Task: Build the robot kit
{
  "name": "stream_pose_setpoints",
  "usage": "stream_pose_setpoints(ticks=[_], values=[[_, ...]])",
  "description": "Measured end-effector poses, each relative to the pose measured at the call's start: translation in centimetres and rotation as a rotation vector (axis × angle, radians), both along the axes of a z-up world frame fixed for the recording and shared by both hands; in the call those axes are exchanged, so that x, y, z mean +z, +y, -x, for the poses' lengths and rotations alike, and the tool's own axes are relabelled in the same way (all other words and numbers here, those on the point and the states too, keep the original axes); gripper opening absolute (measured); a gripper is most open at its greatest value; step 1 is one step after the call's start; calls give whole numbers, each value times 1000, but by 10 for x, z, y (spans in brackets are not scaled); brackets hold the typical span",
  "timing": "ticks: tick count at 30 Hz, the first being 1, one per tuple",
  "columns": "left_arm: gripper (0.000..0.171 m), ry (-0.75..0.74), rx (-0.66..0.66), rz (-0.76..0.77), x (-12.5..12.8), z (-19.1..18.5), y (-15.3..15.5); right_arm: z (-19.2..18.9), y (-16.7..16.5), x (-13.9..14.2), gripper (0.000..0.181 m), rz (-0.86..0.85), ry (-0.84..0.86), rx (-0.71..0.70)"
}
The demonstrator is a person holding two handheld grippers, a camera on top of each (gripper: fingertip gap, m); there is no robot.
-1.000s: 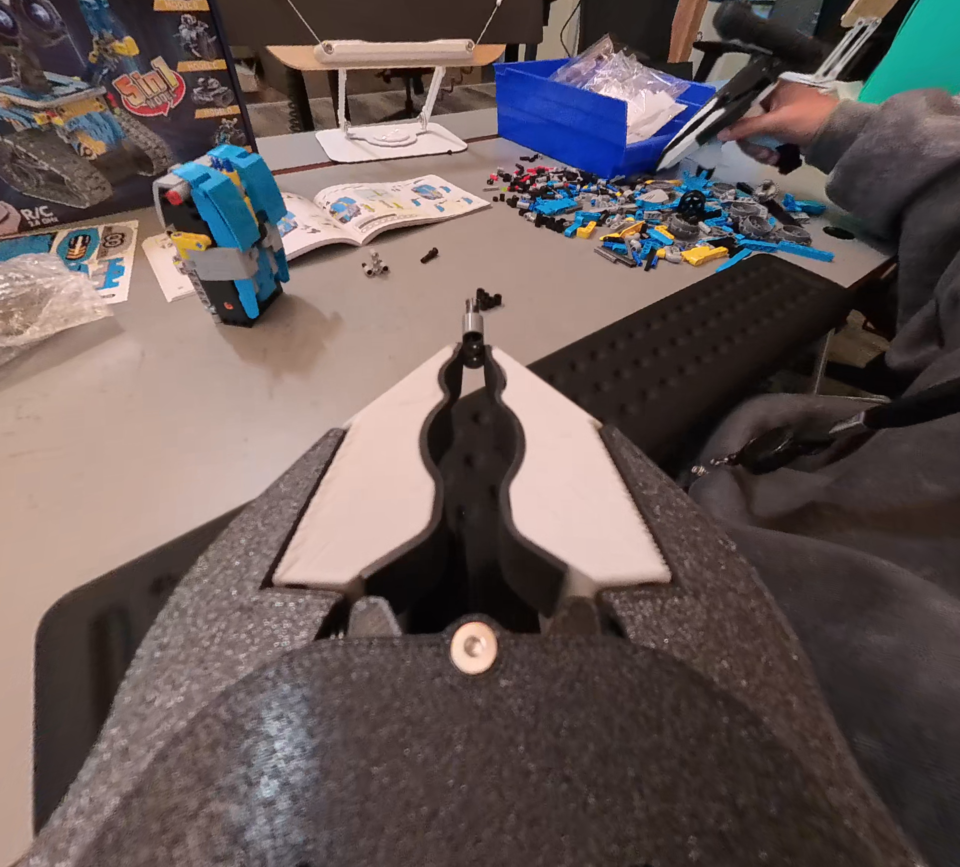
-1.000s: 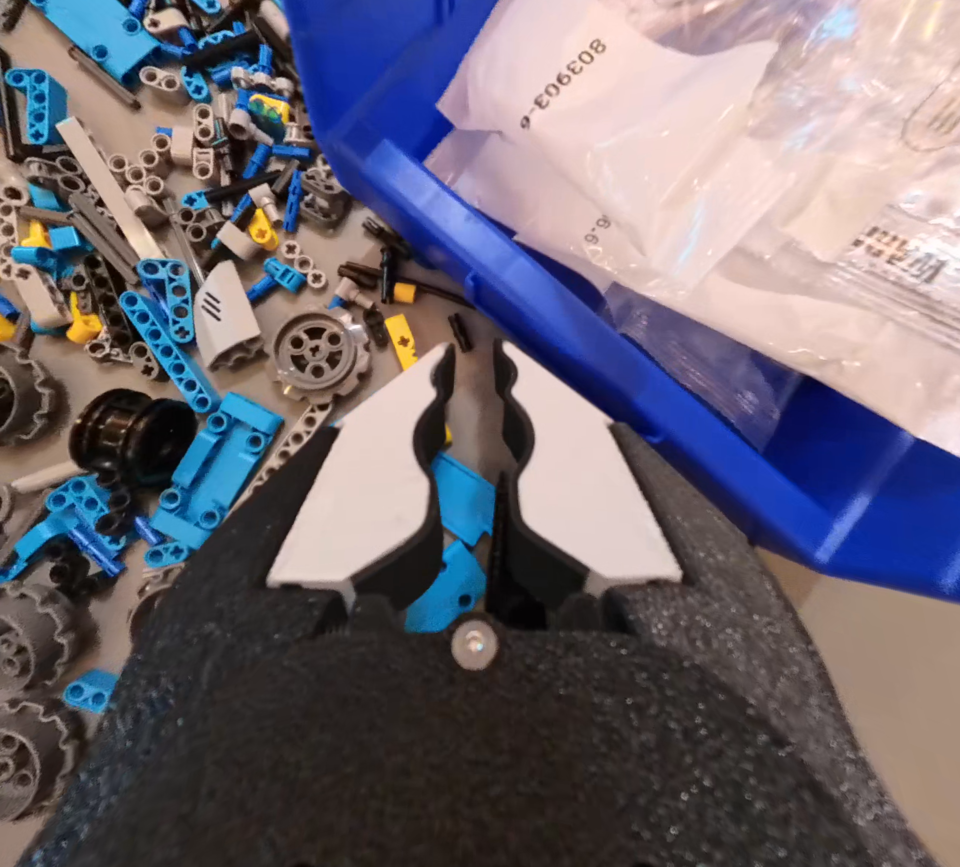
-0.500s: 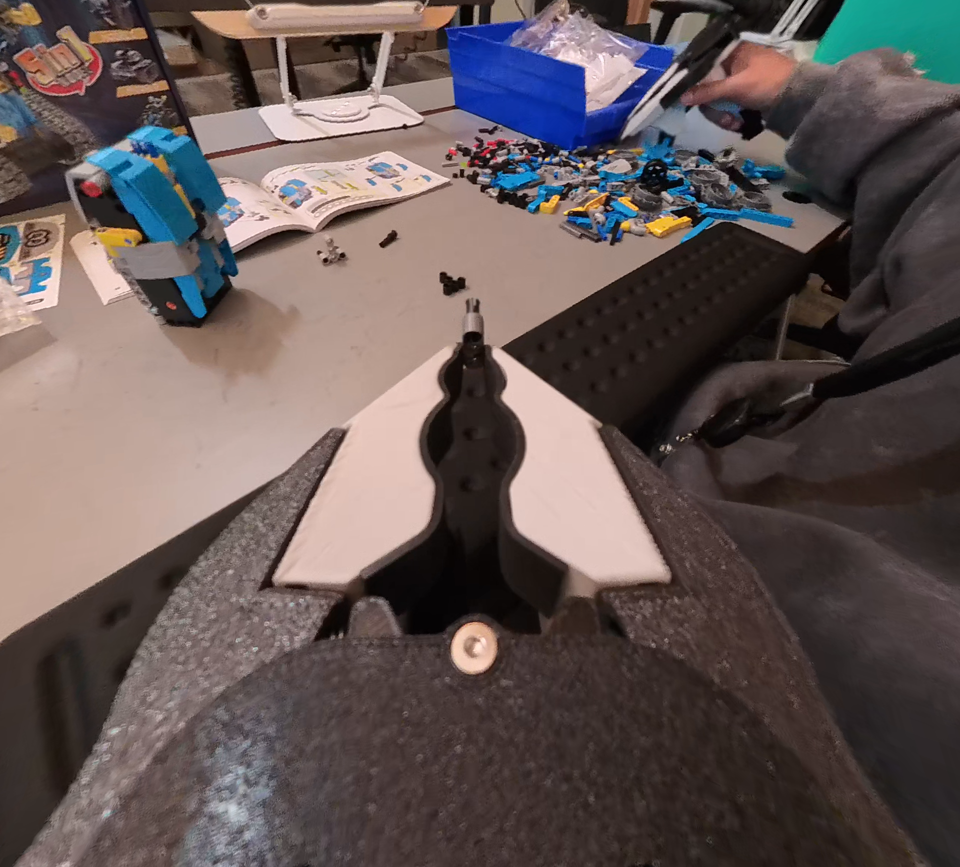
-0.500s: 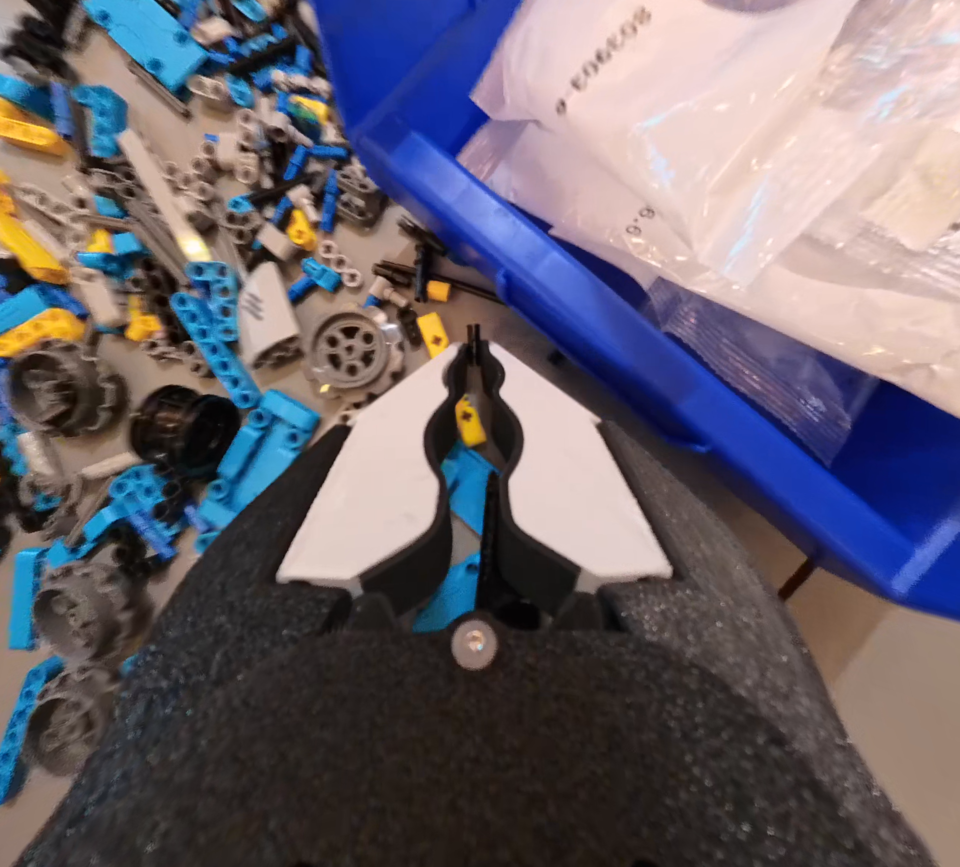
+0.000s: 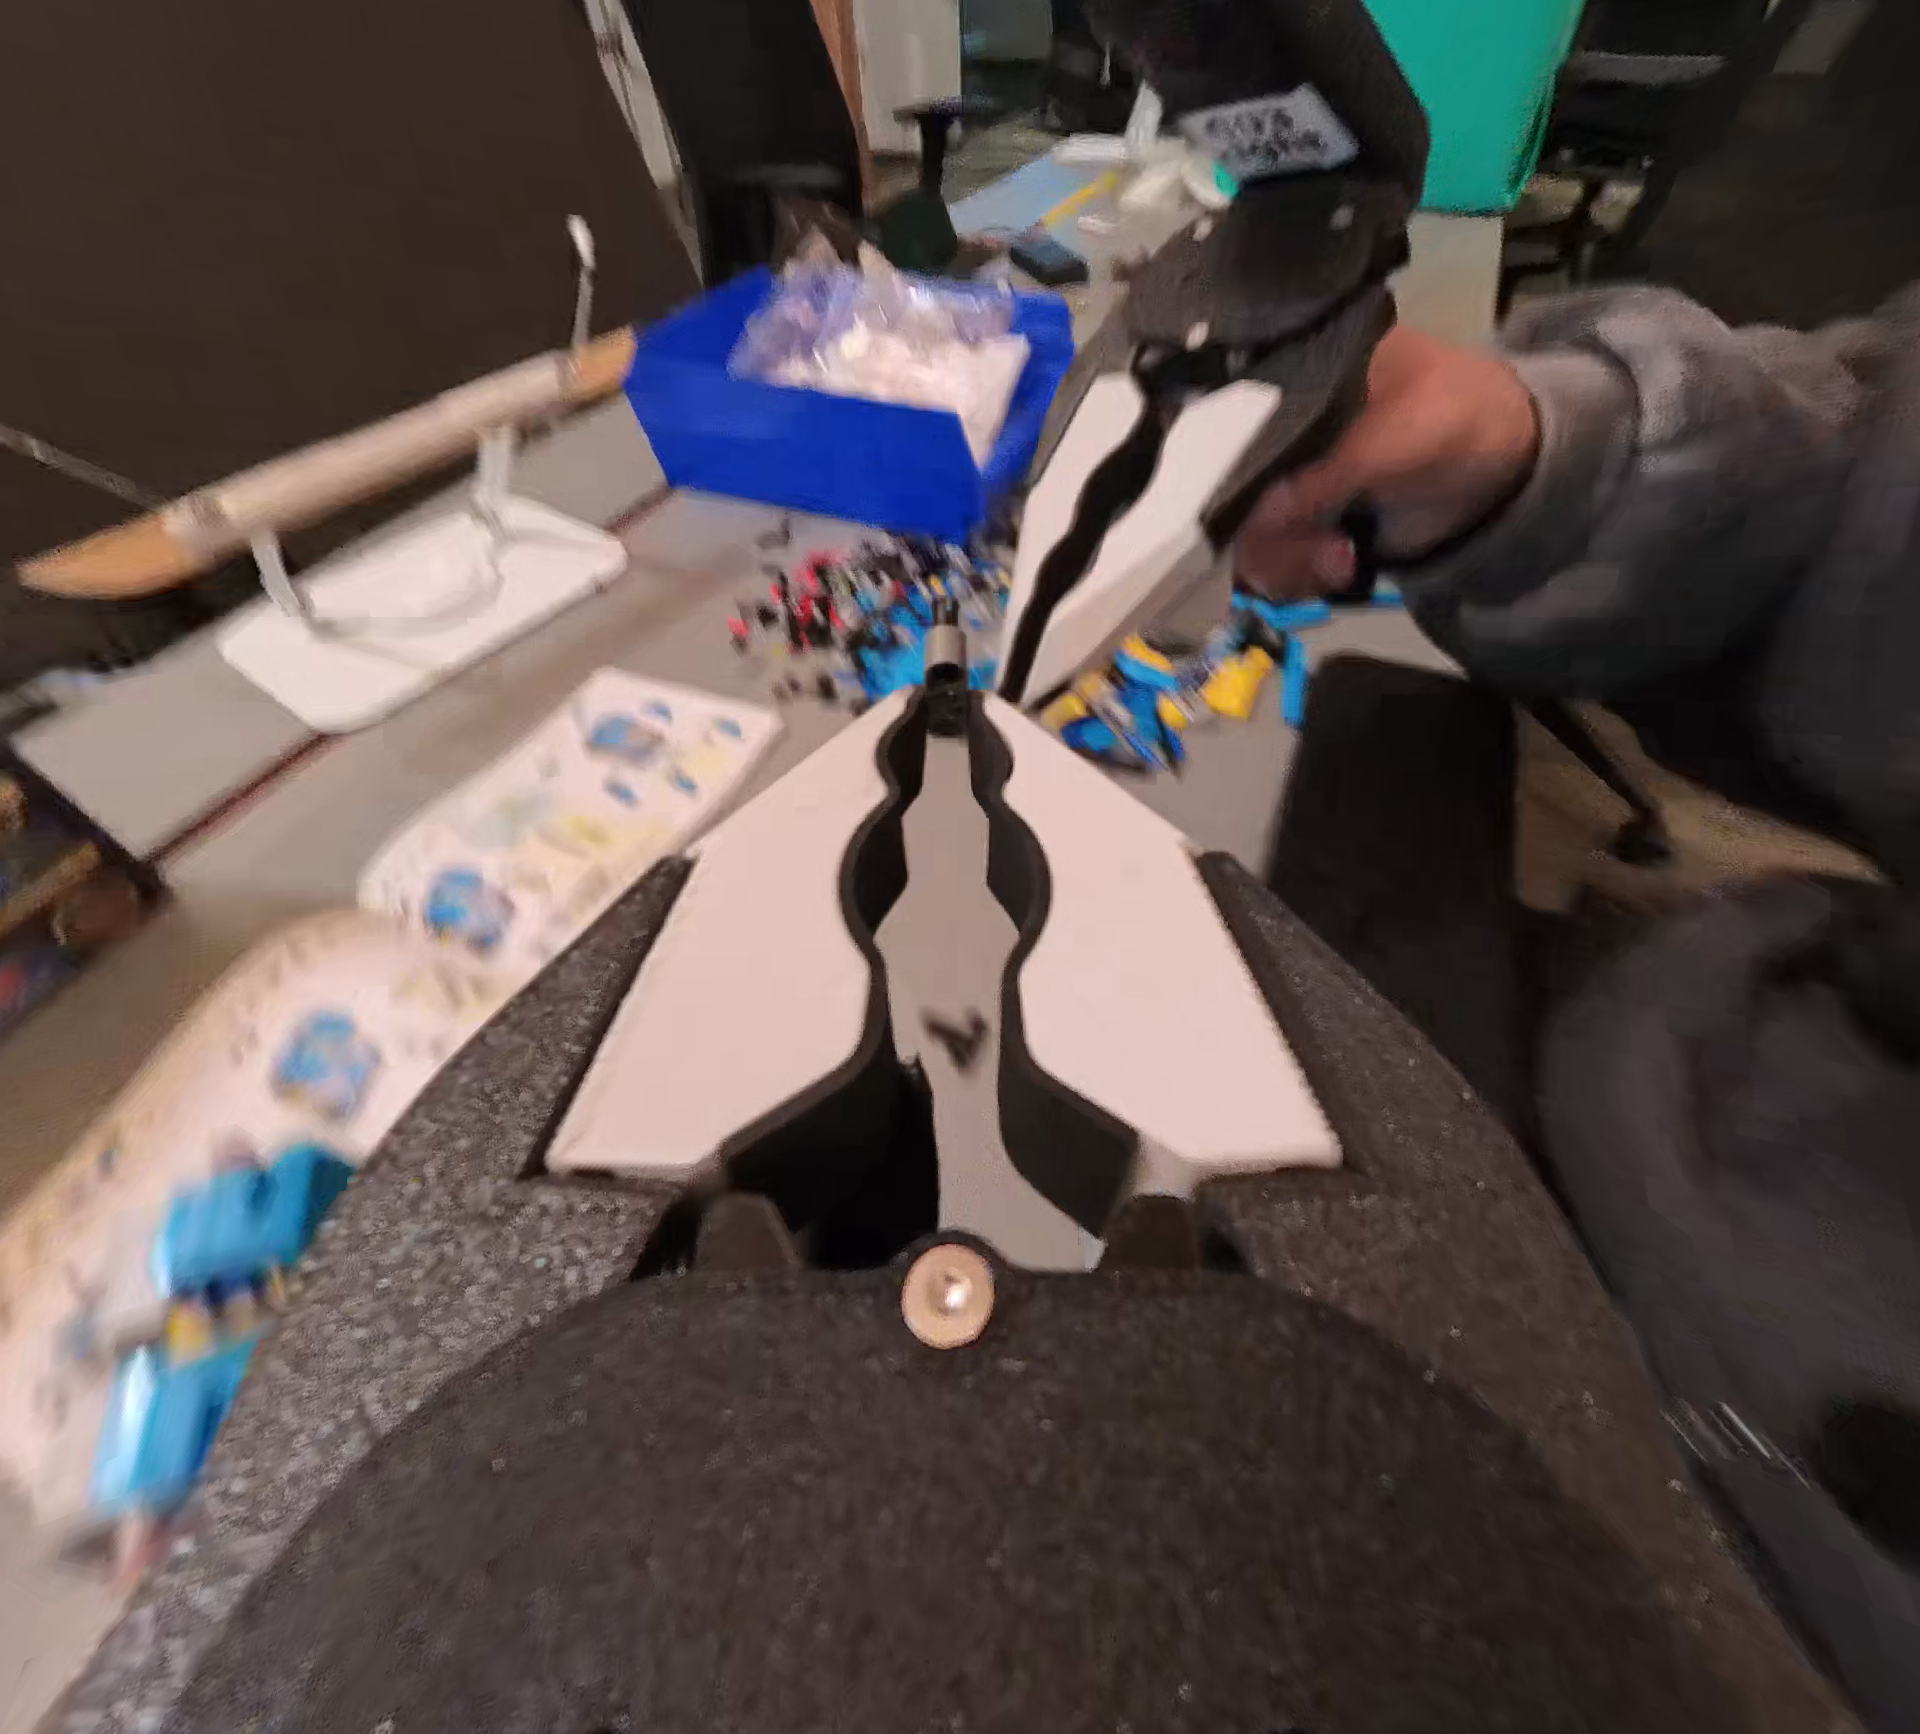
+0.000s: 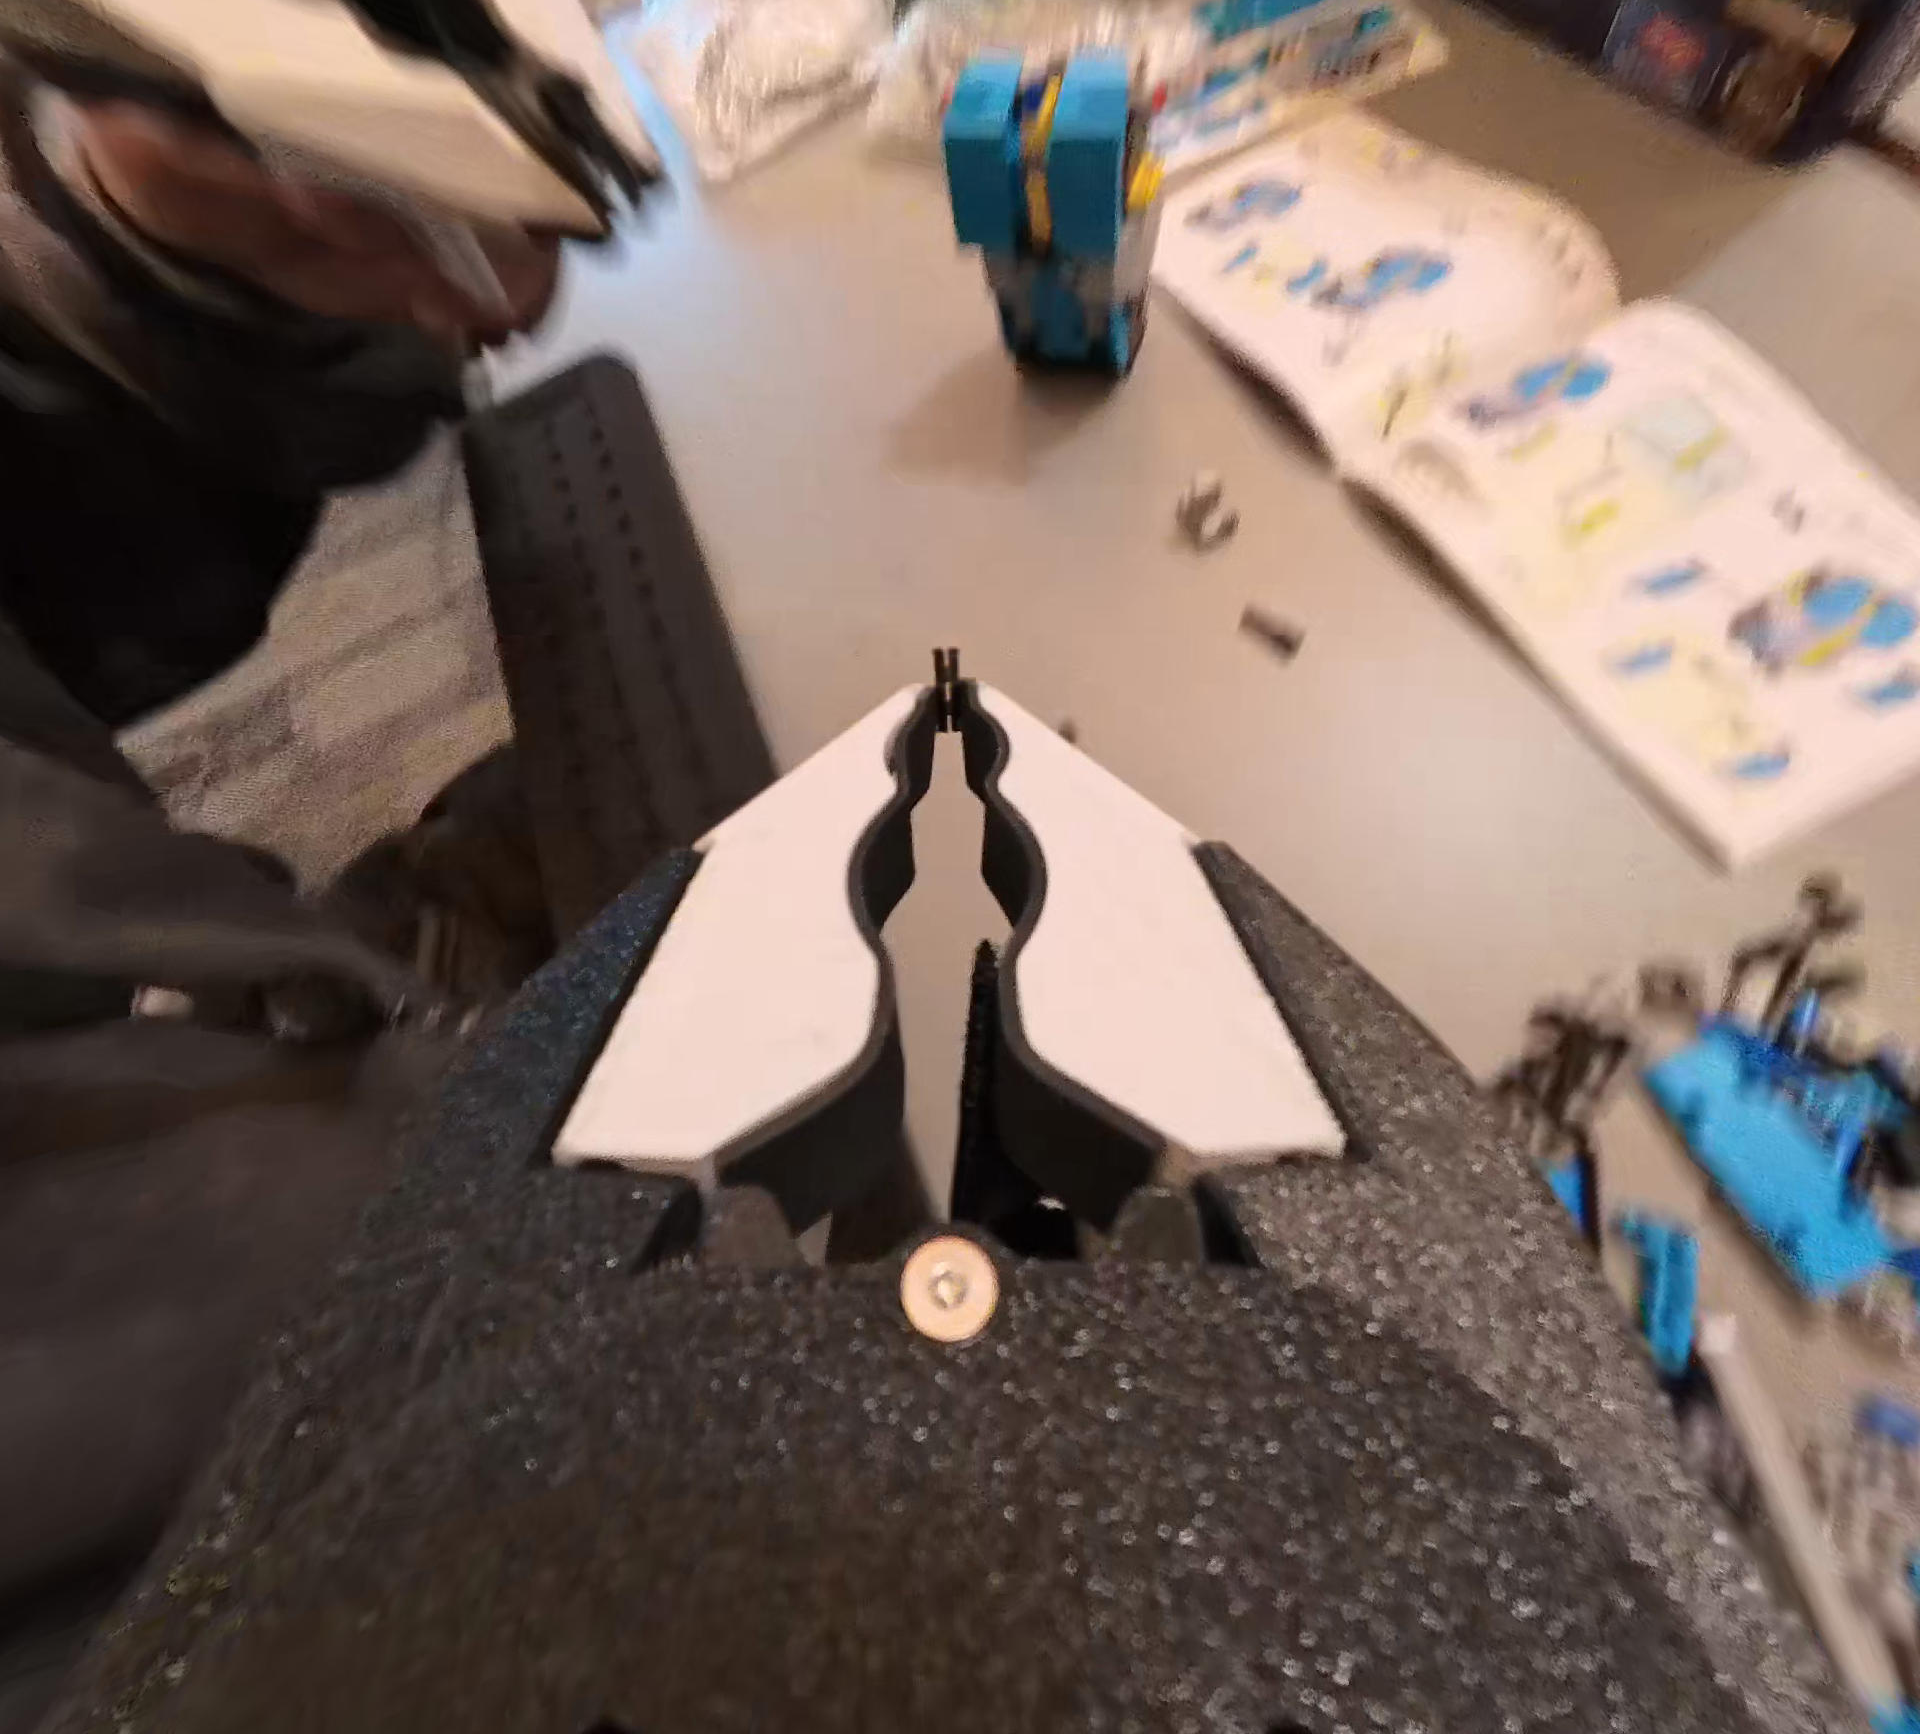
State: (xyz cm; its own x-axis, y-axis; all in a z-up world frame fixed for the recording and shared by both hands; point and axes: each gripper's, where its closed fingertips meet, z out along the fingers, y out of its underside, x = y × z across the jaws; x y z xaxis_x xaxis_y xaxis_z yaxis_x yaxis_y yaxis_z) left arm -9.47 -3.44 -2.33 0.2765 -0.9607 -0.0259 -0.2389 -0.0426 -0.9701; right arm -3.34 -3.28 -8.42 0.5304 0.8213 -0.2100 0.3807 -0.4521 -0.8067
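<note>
My left gripper point(image 5: 945, 710) pinches a small grey-and-black cylindrical connector piece point(image 5: 943, 658) at frame centre; my right gripper point(image 6: 943, 710) nips a thin black plastic pin point(image 6: 943, 668). The blue brick-built block model point(image 6: 1049, 214) stands upper centre on the grey table point(image 6: 831, 479).

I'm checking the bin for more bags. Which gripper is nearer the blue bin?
Right. In the left wrist view the right gripper hangs above the loose parts just in front of the blue bin; the left gripper sits back, nearer the open booklet.
</note>
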Motion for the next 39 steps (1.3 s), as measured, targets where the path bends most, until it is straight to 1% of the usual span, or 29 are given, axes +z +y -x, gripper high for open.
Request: stream_pose_setpoints(ticks=[1, 2, 3, 4, 5, 6, 7, 9, 10, 11, 12, 13, 14, 15, 16, 18, 19, 20, 21, 24, 28, 33, 39], values=[[7, -41, 13, -34, 8, -17, 22, 11, 25, 11, 4, -31, 28, -27], [7, -102, 63, -64, 17, -28, 48, 16, 54, 23, 4, -55, 62, -59], [7, -187, 126, -83, 27, -32, 71, 19, 79, 35, 4, -66, 116, -75], [7, -281, 172, -94, 35, -31, 88, 19, 103, 46, 5, -70, 191, -102], [7, -357, 202, -95, 37, -29, 99, 17, 124, 51, 4, -62, 275, -119], [7, -402, 221, -85, 30, -27, 105, 20, 135, 52, 4, -46, 380, -81], [7, -424, 234, -73, 18, -25, 109, 25, 140, 51, 4, -7, 518, -22], [7, -390, 240, -52, -7, -23, 112, 30, 132, 58, 4, 90, 867, 152], [7, -371, 241, -48, -13, -21, 112, 24, 128, 58, 4, 113, 1018, 202], [7, -363, 255, -54, -17, -19, 114, 21, 131, 49, 3, 152, 1086, 178], [7, -358, 263, -57, -18, -19, 115, 25, 128, 44, 3, 245, 1097, 187], [7, -349, 256, -49, -19, -22, 114, 32, 111, 48, 4, 248, 1065, 278], [7, -346, 258, -46, -18, -23, 113, 42, 106, 38, 4, 185, 929, 268], [7, -352, 260, -68, -14, -22, 112, 46, 103, 32, 3, 117, 849, 253], [7, -344, 267, -97, -12, -20, 113, 47, 100, 35, 3, 111, 861, 263], [7, -350, 279, -111, -11, -17, 115, 43, 97, 49, 3, 189, 986, 284], [7, -360, 265, -91, -13, -18, 115, 42, 101, 47, 3, 185, 991, 249], [7, -356, 254, -72, -16, -20, 114, 42, 105, 42, 3, 170, 964, 219], [7, -346, 244, -66, -19, -22, 113, 42, 106, 38, 3, 172, 944, 222], [7, -314, 242, -89, -24, -24, 116, 42, 104, 41, 3, 189, 962, 241], [7, -330, 236, -67, -24, -22, 118, 44, 102, 37, 3, 153, 899, 234], [7, -326, 217, -66, -24, -23, 117, 46, 102, 29, 2, 149, 830, 230], [7, -329, 218, -49, -27, -23, 119, 47, 105, 25, 3, 162, 824, 212]])
